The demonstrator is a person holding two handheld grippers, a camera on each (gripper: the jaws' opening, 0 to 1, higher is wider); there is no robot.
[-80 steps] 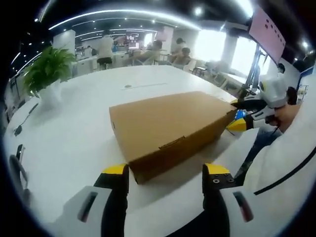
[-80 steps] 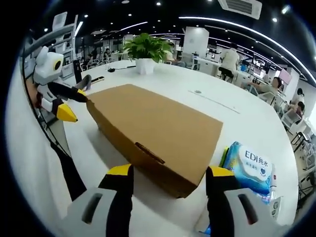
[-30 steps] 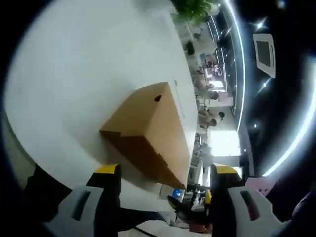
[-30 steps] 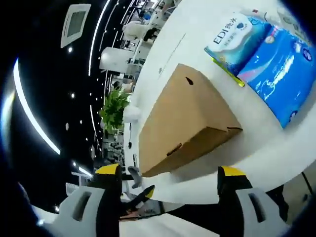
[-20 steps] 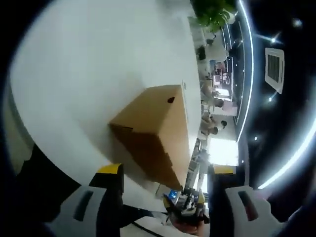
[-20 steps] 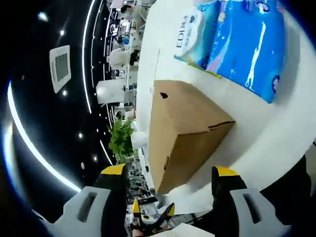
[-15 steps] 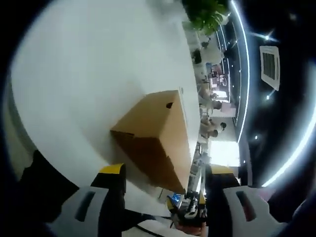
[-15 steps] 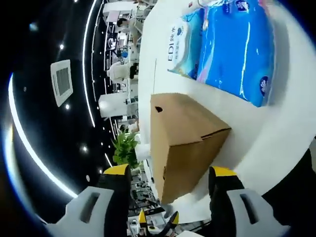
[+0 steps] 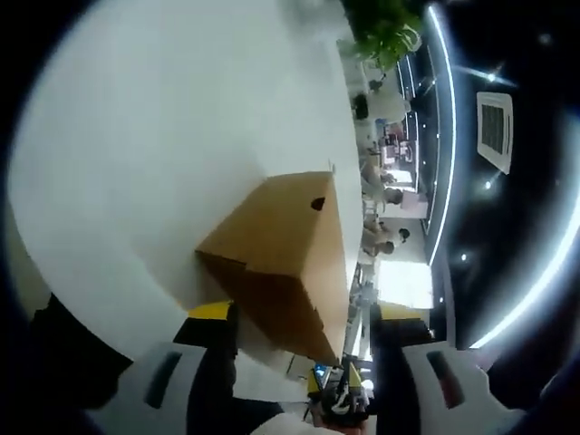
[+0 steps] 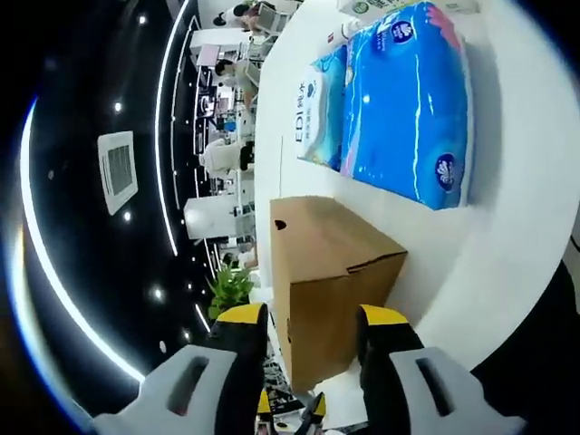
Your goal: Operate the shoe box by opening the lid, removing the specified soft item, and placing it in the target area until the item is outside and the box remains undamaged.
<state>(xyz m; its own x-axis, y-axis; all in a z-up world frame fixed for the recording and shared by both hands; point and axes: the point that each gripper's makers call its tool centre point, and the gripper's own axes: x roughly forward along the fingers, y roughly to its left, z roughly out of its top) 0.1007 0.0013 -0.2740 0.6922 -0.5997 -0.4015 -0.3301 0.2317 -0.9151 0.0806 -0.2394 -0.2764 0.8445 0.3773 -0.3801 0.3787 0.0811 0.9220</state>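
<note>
Brown corrugated cardboard, the shoe box (image 9: pixel 285 245) lies closed on the white surface (image 9: pixel 163 136), its lid down and a small round hole showing in one face; what is inside cannot be seen, so the soft item is judged to be in the box, not yet out. Both views are rolled hard over, so the surface runs up the frame. In the left gripper view the left claw (image 9: pixel 304 317) stands released, its yellow-tipped jaws spread to either side of the near end of the box, which sits just ahead between them; the box's long axis runs away from this claw toward the right claw (image 9: pixel 337 385), seen small beyond the far end. In the right gripper view the right claw (image 10: pixel 304 319) has its jaws apart but fairly narrow, holding nothing, with the box (image 10: pixel 322 281) end-on just ahead of them and the left claw (image 10: pixel 290 408) beyond the opposite end; so each claw faces one short end, about equally near. Past the box on that side lie a blue tissue multipack (image 10: pixel 412 100) and a smaller EDI tissue pack (image 10: pixel 317 109), touching each other, near the box; a potted plant (image 9: pixel 385 27) stands well apart; the lid has yet to be lifted.
</note>
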